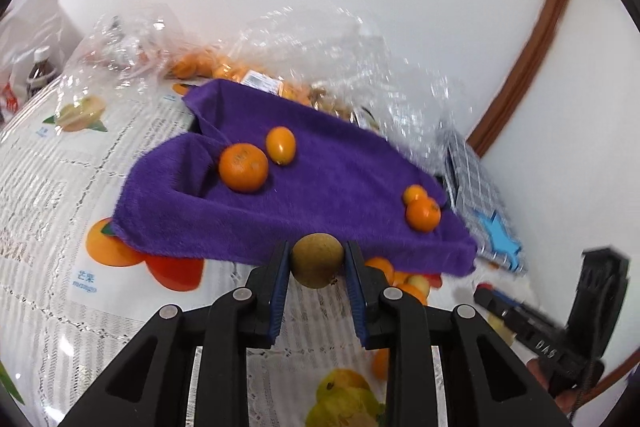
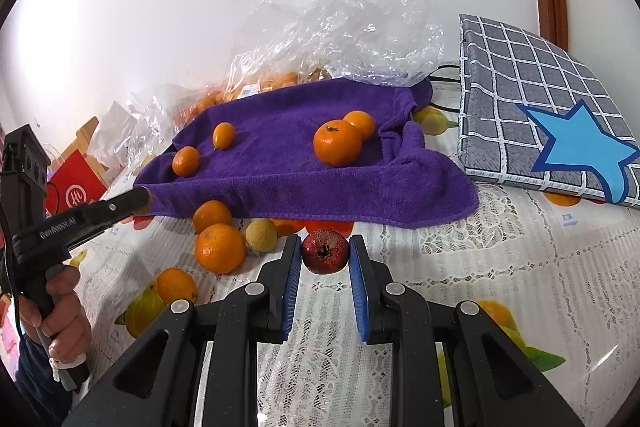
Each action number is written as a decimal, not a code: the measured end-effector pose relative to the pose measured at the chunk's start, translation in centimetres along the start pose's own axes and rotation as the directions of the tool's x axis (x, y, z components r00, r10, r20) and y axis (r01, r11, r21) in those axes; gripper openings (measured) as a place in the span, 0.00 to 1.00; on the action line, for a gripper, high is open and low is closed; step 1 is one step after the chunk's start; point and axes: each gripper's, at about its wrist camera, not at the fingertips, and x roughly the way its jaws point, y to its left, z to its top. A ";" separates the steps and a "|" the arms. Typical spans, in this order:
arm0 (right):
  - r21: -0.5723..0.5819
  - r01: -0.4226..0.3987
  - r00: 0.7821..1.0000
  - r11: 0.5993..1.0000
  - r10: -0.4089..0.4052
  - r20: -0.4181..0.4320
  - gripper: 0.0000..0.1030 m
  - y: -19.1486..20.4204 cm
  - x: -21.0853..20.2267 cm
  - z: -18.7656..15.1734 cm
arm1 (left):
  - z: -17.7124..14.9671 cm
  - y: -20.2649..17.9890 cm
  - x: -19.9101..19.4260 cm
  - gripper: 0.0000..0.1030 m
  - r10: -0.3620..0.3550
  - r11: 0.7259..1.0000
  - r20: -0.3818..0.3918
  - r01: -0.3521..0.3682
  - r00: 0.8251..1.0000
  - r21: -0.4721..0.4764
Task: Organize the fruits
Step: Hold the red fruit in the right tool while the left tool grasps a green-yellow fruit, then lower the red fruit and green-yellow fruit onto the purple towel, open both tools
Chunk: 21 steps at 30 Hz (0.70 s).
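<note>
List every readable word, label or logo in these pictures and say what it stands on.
"GenRobot.AI": side of the left gripper.
"DAS": body of the right gripper.
"Ht" logo: red bag.
Tablecloth captions and the price label on the bagged fruit: too blurred.

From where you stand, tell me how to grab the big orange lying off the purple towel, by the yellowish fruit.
Grip the big orange across its widest middle, coming from above. It is round with its stem up, and another orange and the yellowish fruit crowd its far side.
</note>
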 end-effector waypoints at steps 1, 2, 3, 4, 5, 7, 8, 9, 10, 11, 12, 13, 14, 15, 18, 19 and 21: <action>0.003 0.000 1.000 1.000 0.000 -0.002 0.23 0.0 0.0 0.1 | 0.2 0.4 -0.2 0.25 -0.003 1.000 0.006 0.003 1.000 -0.021; 0.006 -0.004 1.000 1.000 0.004 -0.003 0.23 -0.1 0.0 0.3 | 0.5 0.8 -0.3 0.25 -0.002 0.999 0.012 0.002 1.000 -0.037; 0.009 -0.011 1.000 1.000 0.011 -0.002 0.23 -0.2 -0.1 0.5 | 0.7 1.0 -0.4 0.25 0.003 0.999 0.017 -0.002 1.000 -0.046; 0.008 -0.014 1.000 1.000 0.014 0.002 0.23 -0.2 -0.2 0.8 | 1.0 1.3 -0.6 0.25 0.009 0.999 0.026 -0.007 1.000 -0.053; 0.000 -0.011 1.000 1.000 0.011 0.012 0.23 -0.2 -0.4 1.3 | 1.2 1.5 -0.8 0.25 0.019 0.998 0.037 -0.017 0.999 -0.056; -0.024 0.006 0.999 1.000 -0.005 0.042 0.23 -0.2 -0.9 2.8 | 1.9 1.7 -1.1 0.25 0.045 0.998 0.056 -0.043 0.997 -0.046; -0.032 0.010 0.999 0.999 -0.008 0.054 0.23 -0.2 -1.1 3.5 | 2.4 1.8 -1.2 0.25 0.062 0.997 0.072 -0.059 0.995 -0.040; -0.039 0.014 0.998 0.999 -0.012 0.063 0.23 -0.2 -1.2 4.1 | 2.9 1.9 -1.3 0.25 0.075 0.997 0.082 -0.072 0.994 -0.039; -0.046 0.022 0.997 0.999 -0.019 0.072 0.23 -0.3 -1.2 4.8 | 3.4 2.1 -1.2 0.25 0.083 0.996 0.085 -0.080 0.993 -0.038; -0.056 0.034 0.996 0.998 -0.029 0.082 0.23 -0.4 -1.2 5.8 | 4.2 2.4 -0.9 0.25 0.082 0.996 0.081 -0.079 0.993 -0.038; -0.061 0.041 0.996 0.997 -0.035 0.088 0.23 -0.5 -1.0 6.5 | 4.6 2.5 -0.7 0.25 0.084 0.996 0.078 -0.081 0.993 -0.038; -0.065 0.050 0.995 0.997 -0.044 0.092 0.23 -0.7 -0.7 7.3 | 5.2 2.6 -0.5 0.25 0.091 0.996 0.078 -0.089 0.993 -0.031; -0.064 0.054 0.995 0.996 -0.048 0.093 0.23 -0.9 -0.6 7.9 | 5.8 2.6 -0.1 0.25 0.101 0.995 0.075 -0.100 0.992 -0.015; -0.063 0.054 0.995 0.997 -0.048 0.092 0.23 -1.1 -0.2 8.6 | 6.1 2.6 0.2 0.25 0.111 0.994 0.071 -0.111 0.991 0.002; -0.063 0.056 0.996 0.996 -0.051 0.079 0.23 -1.6 1.4 9.7 | 6.5 2.9 1.3 0.25 0.129 0.991 0.069 -0.131 0.989 0.031; -0.065 0.060 0.996 0.996 -0.055 0.071 0.23 -1.6 2.1 9.7 | 6.4 3.1 1.6 0.25 0.122 0.992 0.069 -0.125 0.990 0.028; -0.067 0.054 0.998 0.996 -0.051 0.047 0.23 -1.8 3.6 9.2 | 6.0 3.8 2.2 0.25 0.111 0.994 0.053 -0.112 0.992 0.004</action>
